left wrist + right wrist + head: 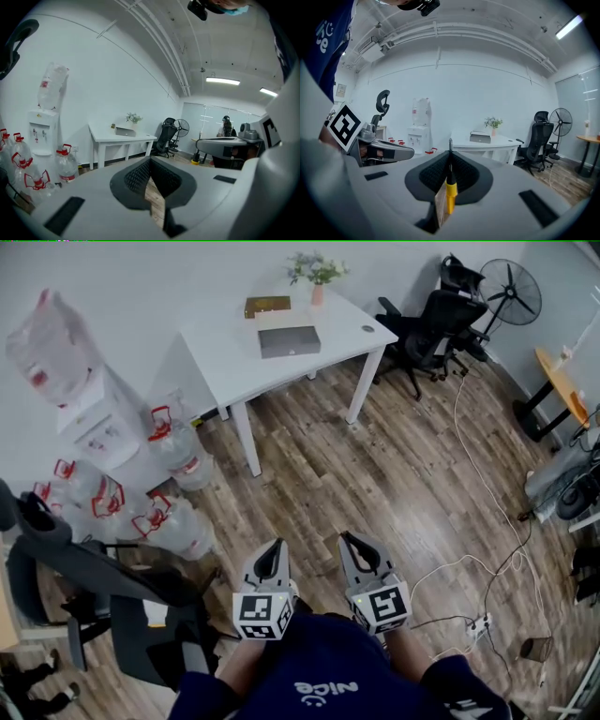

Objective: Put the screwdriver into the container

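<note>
My right gripper [450, 157] is shut on a screwdriver [450, 193] with a yellow handle; its thin metal shaft pokes up past the fingertips. In the head view the screwdriver is hidden inside the right gripper [352, 543]. My left gripper [150, 161] is shut with nothing in it, and it shows in the head view [275, 549] beside the right one, both held close to the body above the wooden floor. A grey box-like container [289, 340] lies on the white table [354, 313] far ahead; it is also seen from the right gripper view [480, 137].
A brown box [267, 306] and a potted plant [317, 273] share the table. Water bottles [173, 521] and a dispenser [98, 423] stand at the left. Office chairs [431, 329] and a fan [511, 292] are at the back right. Cables and a power strip [480, 626] lie on the floor.
</note>
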Demonstrator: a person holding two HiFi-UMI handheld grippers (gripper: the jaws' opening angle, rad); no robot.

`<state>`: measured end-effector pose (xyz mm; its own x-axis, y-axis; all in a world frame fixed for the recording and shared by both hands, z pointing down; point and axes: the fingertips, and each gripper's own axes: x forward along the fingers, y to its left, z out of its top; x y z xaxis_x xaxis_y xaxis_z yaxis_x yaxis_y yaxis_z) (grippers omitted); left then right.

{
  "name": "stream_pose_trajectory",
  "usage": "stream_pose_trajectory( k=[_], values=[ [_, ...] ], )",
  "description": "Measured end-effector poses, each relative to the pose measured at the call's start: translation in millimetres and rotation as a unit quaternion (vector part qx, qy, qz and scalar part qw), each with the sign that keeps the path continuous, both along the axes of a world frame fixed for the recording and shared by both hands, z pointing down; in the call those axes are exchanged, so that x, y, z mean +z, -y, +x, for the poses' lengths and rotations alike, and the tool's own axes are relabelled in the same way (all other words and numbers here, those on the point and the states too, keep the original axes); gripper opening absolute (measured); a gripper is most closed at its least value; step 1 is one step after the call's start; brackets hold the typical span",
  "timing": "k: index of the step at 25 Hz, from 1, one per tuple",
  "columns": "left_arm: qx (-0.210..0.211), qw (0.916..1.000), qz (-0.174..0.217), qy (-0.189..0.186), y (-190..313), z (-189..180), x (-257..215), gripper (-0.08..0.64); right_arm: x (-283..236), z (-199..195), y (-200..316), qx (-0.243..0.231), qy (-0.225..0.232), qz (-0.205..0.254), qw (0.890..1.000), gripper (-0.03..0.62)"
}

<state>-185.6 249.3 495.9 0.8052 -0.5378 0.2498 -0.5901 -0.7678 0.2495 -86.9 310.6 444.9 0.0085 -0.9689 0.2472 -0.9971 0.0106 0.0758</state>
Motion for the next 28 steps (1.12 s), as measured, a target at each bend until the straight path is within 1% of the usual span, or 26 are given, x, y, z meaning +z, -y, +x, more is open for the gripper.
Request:
stream_pose_trajectory(
  k=[6,15,18,23,28],
  values=[
    [-0.002,0.9998,0.019,-0.004,47.1,1.6,-6.9,0.017,1.7,0.5,38.3,0.005,0.006,0.021,1.000,0.037],
    [-0.013,0.9998,0.010,0.008,81.6,6.1,1.0,0.017,7.5,21.0,75.5,0.010,0.016,0.018,1.000,0.037],
    [-0.027,0.9996,0.009,0.007,101.4,14.3,2.4,0.017,9.0,36.1,96.8,0.004,0.015,0.021,1.000,0.037],
    [-0.049,0.9988,0.004,0.007,137.7,38.8,2.4,0.017,8.5,71.4,142.9,-0.014,0.013,0.018,1.000,0.037],
    [-0.072,0.9972,-0.003,0.018,188.2,73.6,5.2,0.017,6.9,113.0,197.7,-0.033,0.020,0.021,0.999,0.037]
  ],
)
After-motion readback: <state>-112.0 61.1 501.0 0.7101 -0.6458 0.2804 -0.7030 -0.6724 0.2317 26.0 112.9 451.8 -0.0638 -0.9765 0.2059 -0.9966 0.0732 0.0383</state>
